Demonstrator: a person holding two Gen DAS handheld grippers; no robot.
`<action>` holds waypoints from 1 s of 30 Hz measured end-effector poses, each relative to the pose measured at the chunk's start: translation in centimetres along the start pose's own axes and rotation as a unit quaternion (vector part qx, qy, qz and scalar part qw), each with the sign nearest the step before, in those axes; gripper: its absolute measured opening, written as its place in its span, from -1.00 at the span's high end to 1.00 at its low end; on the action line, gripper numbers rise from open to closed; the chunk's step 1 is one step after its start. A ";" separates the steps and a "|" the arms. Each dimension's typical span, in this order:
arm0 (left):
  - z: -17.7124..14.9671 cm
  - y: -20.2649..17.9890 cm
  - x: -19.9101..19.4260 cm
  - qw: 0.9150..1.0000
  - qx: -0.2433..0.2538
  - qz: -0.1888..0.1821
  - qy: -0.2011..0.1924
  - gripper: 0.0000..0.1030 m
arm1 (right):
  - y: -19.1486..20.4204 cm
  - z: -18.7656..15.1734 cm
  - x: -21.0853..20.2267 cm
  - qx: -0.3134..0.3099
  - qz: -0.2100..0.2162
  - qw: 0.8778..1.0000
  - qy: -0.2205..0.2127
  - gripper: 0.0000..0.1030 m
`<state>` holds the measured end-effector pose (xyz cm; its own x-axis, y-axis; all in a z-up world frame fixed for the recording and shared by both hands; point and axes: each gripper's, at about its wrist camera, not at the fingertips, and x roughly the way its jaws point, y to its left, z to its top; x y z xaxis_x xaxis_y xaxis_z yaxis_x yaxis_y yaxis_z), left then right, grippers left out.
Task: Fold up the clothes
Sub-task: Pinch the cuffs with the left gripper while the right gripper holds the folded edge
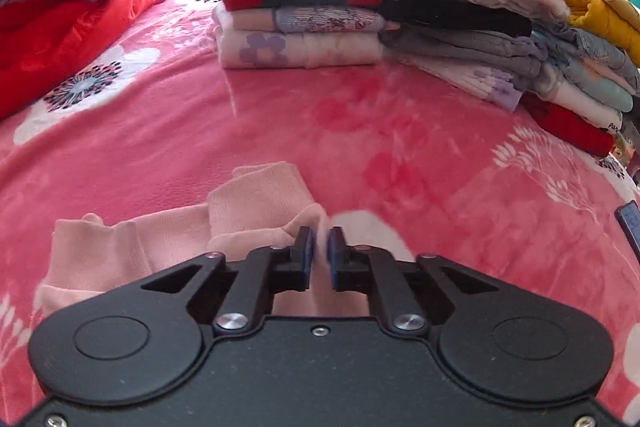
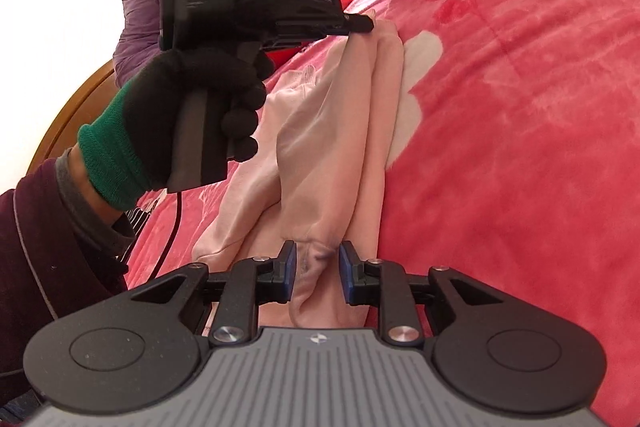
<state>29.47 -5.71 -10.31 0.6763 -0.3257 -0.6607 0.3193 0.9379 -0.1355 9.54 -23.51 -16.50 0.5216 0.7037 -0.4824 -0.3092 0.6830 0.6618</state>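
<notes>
Soft pink knit trousers (image 1: 132, 251) lie bunched lengthwise on the bed's red flowered fleece blanket (image 1: 360, 115) — light, limp, sure to sag.
Left wrist view: left gripper (image 1: 320, 247) pinches a cuff-end fold — best held at hems. Right wrist view: right gripper (image 2: 317, 265) clamps the gathered waist end.

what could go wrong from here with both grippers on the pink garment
1. The left gripper pinches only a thin edge of the pink garment near its cuffs, so the cloth may slip out when lifted.
2. The right gripper holds a bunched fold with its pads apart; pulling could drag the creases askew.
3. The folded stacks stand close ahead, so a wide swing might topple them.
</notes>
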 end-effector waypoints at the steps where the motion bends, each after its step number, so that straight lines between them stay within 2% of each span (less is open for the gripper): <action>1: 0.2 0.5 -0.5 1.000 -0.014 -0.008 -0.008 0.76 | 0.1 -0.1 0.0 -0.003 -0.001 1.000 0.002 0.50; 3: 0.7 1.8 -1.4 0.998 -0.050 -0.023 -0.025 0.76 | 0.3 -0.2 -0.1 -0.006 -0.001 1.000 0.003 0.50; 4: 1.0 1.9 -1.4 0.998 -0.047 -0.019 -0.025 0.76 | 0.3 -0.2 -0.1 -0.005 0.000 1.000 0.002 0.50; 8: 1.2 0.6 1.0 1.000 0.001 0.000 0.013 0.76 | 0.1 -0.3 -0.2 -0.003 0.002 1.000 0.003 0.50; 11: 0.5 -0.5 3.7 0.998 0.047 0.024 0.042 0.76 | 0.1 -0.5 -0.3 -0.002 0.002 1.000 0.007 0.50; 13: 0.5 -1.0 3.9 0.996 0.069 0.034 0.048 0.76 | 0.1 -0.6 -0.3 -0.002 0.000 1.000 0.011 0.50; 20: 0.2 -1.5 -1.2 0.995 0.088 0.056 0.010 0.74 | 0.3 -0.8 0.1 -0.006 -0.005 1.000 0.026 0.52; 23: -1.7 -1.9 -4.5 0.994 0.096 0.056 0.001 0.74 | 0.4 -0.9 -0.1 -0.008 -0.004 1.000 0.023 0.50; 26: -4.4 -1.8 -8.0 0.996 0.079 0.046 -0.014 0.74 | 0.6 -0.9 -0.7 -0.014 -0.004 1.000 0.019 0.50; 29: -6.8 -1.4 -9.0 0.998 0.064 0.024 -0.008 0.74 | 0.7 -0.9 -1.8 -0.024 -0.008 1.000 0.011 0.50; 30: -7.6 -1.3 -8.5 0.998 0.065 0.027 0.003 0.74 | 0.7 -1.0 -2.1 -0.027 -0.007 1.000 0.004 0.50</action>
<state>18.24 -3.25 -10.11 0.6910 -0.2738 -0.6690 0.3661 0.9306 -0.0027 7.41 -24.30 -15.60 0.5205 0.6946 -0.4965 -0.3446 0.7030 0.6222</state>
